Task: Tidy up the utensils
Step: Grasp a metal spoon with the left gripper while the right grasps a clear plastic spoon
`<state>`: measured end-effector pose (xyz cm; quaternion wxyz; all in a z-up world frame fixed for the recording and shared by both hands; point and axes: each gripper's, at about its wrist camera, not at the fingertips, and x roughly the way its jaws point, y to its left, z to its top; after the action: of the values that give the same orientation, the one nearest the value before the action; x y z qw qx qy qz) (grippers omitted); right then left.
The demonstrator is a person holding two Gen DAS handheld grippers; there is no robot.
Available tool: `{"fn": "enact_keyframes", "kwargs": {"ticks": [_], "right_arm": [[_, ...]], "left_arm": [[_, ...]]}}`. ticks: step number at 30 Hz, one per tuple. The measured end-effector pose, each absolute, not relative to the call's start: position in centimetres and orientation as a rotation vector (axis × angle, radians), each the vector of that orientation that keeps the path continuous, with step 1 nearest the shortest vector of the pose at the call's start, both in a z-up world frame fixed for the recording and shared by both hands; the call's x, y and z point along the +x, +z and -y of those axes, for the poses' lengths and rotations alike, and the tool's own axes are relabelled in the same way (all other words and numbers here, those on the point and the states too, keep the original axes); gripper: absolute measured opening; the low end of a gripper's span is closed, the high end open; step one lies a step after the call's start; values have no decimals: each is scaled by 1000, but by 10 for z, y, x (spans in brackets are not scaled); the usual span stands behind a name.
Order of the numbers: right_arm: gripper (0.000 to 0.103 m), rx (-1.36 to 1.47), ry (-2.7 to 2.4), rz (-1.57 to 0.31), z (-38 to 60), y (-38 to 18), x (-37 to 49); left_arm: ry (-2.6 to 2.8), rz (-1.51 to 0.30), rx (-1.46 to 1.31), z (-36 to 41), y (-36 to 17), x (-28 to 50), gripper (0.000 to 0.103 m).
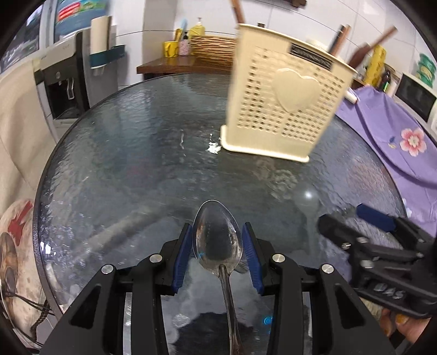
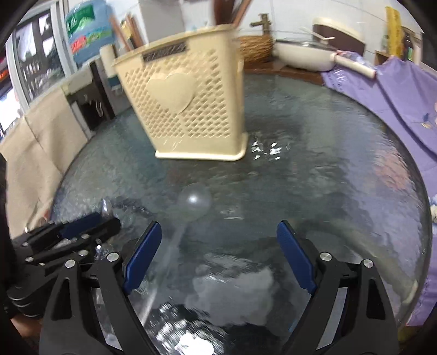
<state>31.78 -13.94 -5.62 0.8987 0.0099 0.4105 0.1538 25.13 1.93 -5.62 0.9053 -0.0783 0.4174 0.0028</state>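
While the left gripper (image 1: 217, 245) clamps the spoon (image 1: 217, 240) by its bowl above the glass table (image 1: 131, 169), treat it as stiff, light and slippery (the neck gives surer hold); the right gripper (image 2: 218, 256) stands wide and empty.

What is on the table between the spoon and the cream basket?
Nothing. In the left wrist view, only bare glass table lies between the spoon in the left gripper and the cream utensil basket.

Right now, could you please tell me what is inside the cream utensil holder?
Brown wooden handles stick up out of the cream utensil holder. Their lower ends are hidden behind its perforated walls, so I cannot tell what utensils they are.
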Motion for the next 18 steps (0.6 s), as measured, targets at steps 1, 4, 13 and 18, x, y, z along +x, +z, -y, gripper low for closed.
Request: {"fn": "enact_keyframes", "kwargs": {"ticks": [1,4,13,18], "right_arm": [[81,5,319,-864,131,-59,322],[80,-17,317,-882,115,-65,328],[64,-119,279,-906,83,-76,345],[43,-129,277,-903,78,-73,350]], "left_arm": [[7,-859,-166,-23,-56,251,37],[10,-846,-184,-33,-53,252,37],[-19,-802,-231,-45,-43,253,37],[-30,-770,-236,-45,-33,255,37]]}}
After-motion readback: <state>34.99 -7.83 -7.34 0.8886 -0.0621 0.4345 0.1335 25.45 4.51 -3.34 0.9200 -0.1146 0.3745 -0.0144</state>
